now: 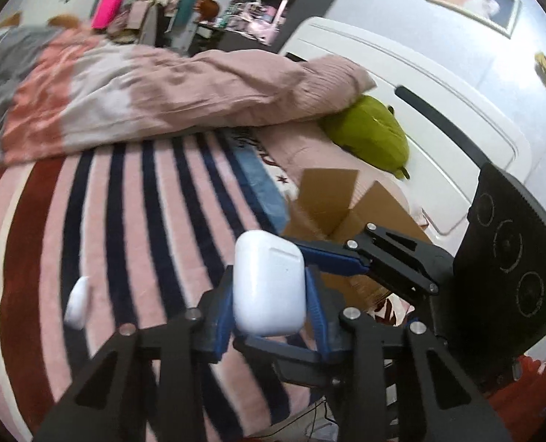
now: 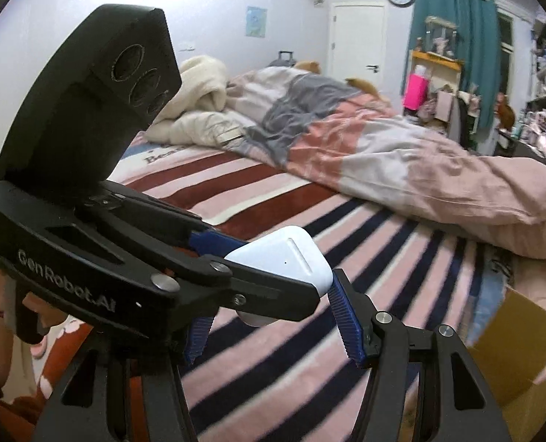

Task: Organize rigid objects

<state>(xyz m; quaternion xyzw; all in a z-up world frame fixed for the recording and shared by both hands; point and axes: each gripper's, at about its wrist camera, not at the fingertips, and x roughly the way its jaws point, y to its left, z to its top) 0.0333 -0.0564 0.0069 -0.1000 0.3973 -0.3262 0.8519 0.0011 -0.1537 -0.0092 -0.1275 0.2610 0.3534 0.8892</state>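
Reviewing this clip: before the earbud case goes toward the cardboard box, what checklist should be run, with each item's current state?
1. White earbud case gripped between left gripper pads: ok.
2. Case lifted off the striped blanket: ok.
3. Right gripper open, its fingers either side of the case: ok.
4. Whether the right pads touch the case: cannot tell.
5. Cardboard box flaps open: ok; contents: cannot tell.
6. Second white object left on the blanket, unsorted: not ok.
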